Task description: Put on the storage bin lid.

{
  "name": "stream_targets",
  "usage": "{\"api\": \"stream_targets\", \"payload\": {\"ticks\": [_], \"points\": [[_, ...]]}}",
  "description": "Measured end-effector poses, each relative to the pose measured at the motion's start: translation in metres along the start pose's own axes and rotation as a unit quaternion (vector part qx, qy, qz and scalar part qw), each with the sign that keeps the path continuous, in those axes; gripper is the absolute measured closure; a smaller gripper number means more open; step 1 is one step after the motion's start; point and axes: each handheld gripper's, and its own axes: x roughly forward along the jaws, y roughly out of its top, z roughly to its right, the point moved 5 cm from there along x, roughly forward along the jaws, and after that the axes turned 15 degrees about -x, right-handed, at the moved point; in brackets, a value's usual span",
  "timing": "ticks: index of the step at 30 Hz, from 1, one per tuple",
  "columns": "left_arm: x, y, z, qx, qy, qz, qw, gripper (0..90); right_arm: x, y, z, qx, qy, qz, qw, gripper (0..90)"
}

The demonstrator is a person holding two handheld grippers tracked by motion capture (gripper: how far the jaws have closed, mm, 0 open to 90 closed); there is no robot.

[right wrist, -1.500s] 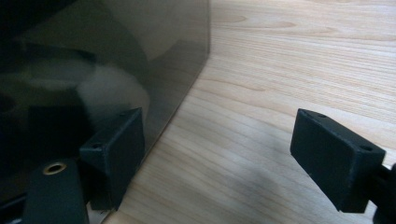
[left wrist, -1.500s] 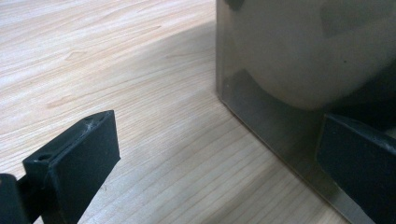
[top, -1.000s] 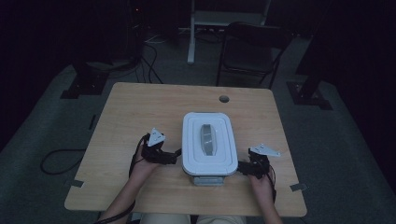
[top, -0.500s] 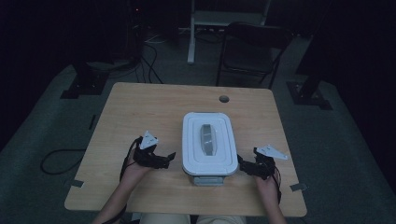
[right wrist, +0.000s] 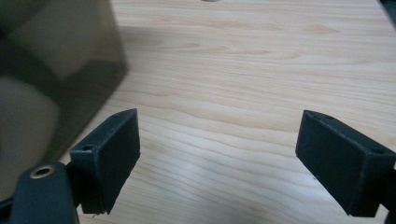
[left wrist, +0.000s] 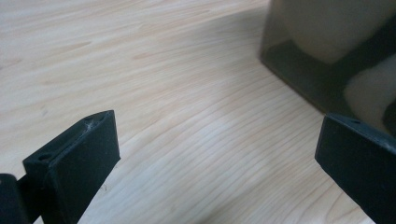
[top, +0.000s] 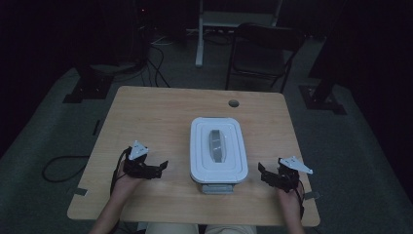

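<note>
Left gripper: held low over the table at the left of the container; jaws stood spread wide with nothing between them; in the left gripper view bare wood showed in the gap, and the container's dark translucent wall rose ahead at the upper right, clear of both jaws
Right gripper: held low at the right of the container, near its front corner; jaws likewise parted and empty; in the right gripper view only wood lay between them, with the smoky wall of the container at the left, near the left jaw but apart from it
Container: stood in the middle of the table, between the two grippers and touched by neither; white lid sat on top with a grey handle along its centre; a grey latch showed at the near end
Table: light wood, with a round cable hole beyond the container
Hands: one behind each gripper, forearms coming in from the near edge
Surroundings: dim floor; a dark chair stood beyond the far edge
</note>
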Motion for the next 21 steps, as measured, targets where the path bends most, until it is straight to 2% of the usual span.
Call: {"api": "stream_targets", "payload": {"ticks": [7, 9, 11, 12, 15, 17, 21], "points": [[-0.016, -0.011, -0.027, -0.026, 0.028, -0.001, 0.9993, 0.5, -0.004, -0.008, 0.016, 0.012, -0.044, -0.019, 0.9988, 13.6], [-0.019, -0.016, -0.033, -0.035, 0.029, -0.005, 0.9989, 0.5, -0.006, -0.010, 0.017, 0.015, -0.053, -0.042, 0.9976, 13.8], [-0.022, -0.020, -0.038, -0.045, 0.036, -0.005, 0.9984, 0.5, -0.008, -0.011, 0.019, 0.015, -0.067, -0.049, 0.9965, 13.8], [-0.023, -0.023, -0.041, -0.051, 0.042, -0.004, 0.9978, 0.5, -0.008, -0.012, 0.021, 0.016, -0.069, -0.050, 0.9962, 13.8], [-0.027, -0.027, -0.048, -0.052, 0.060, -0.004, 0.9968, 0.5, -0.007, -0.016, 0.027, 0.010, -0.073, -0.059, 0.9956, 13.8], [-0.030, -0.029, -0.054, -0.054, 0.071, -0.006, 0.9960, 0.5, -0.007, -0.019, 0.029, 0.017, -0.074, -0.066, 0.9949, 13.8], [-0.040, -0.028, -0.067, -0.064, 0.090, 0.011, 0.9938, 0.6, -0.005, -0.024, 0.034, 0.024, -0.075, -0.077, 0.9940, 13.9]]}}
